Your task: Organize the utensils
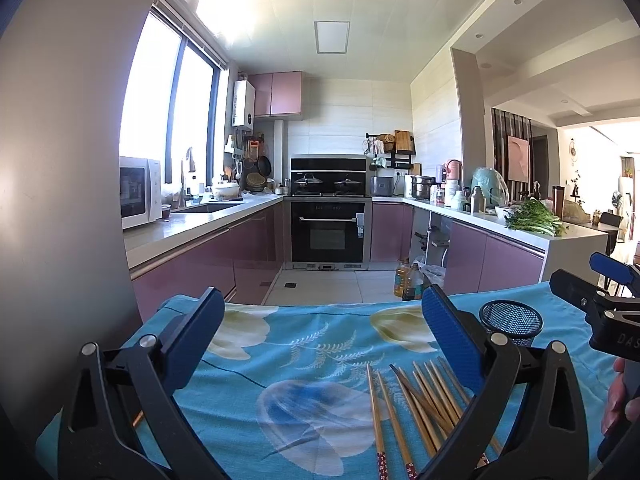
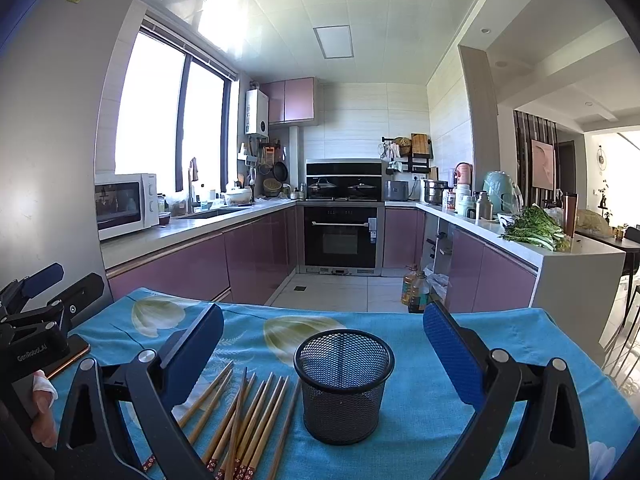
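Several wooden chopsticks (image 1: 420, 404) with red patterned ends lie loose on a blue floral cloth (image 1: 280, 360). In the right wrist view the chopsticks (image 2: 244, 416) lie just left of an upright, empty black mesh cup (image 2: 344, 384). The cup also shows at the right in the left wrist view (image 1: 511, 318). My left gripper (image 1: 322, 322) is open and empty above the cloth, left of the chopsticks. My right gripper (image 2: 323, 334) is open and empty, its jaws wide on either side of the cup. Each gripper shows at the edge of the other's view.
The cloth-covered table (image 2: 500, 328) ends at a far edge facing a kitchen floor. Oil bottles (image 2: 416, 290) stand on the floor beyond it. Purple counters (image 2: 192, 264) run left and right. A flat dark object with an orange rim (image 2: 74, 354) lies at the table's left.
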`<state>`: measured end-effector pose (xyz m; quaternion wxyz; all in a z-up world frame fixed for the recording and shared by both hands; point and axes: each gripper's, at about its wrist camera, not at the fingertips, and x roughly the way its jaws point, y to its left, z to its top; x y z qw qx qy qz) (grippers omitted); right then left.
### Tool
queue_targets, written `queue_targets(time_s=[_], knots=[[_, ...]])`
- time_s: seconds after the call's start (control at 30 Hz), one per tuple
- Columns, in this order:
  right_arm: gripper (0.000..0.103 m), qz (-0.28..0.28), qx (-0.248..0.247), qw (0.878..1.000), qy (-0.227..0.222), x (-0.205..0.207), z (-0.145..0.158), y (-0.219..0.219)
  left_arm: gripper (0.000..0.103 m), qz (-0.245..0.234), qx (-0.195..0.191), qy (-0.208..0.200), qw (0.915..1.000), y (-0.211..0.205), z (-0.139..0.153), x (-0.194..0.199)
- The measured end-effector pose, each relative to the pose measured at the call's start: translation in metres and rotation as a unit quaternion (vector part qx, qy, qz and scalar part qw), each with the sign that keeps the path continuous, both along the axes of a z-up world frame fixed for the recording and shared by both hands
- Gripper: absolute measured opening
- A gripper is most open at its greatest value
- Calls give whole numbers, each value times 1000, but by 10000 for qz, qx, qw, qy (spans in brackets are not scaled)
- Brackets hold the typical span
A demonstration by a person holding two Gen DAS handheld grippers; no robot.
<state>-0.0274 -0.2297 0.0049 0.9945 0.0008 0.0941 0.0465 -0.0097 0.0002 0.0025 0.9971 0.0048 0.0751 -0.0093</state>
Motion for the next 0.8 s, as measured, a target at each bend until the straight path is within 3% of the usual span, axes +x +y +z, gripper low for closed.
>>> queue_targets(time_s=[0.8], knots=[[97, -25, 23, 10000, -20, 1, -4, 5, 97, -4, -24, -33, 10000, -1, 5, -2]])
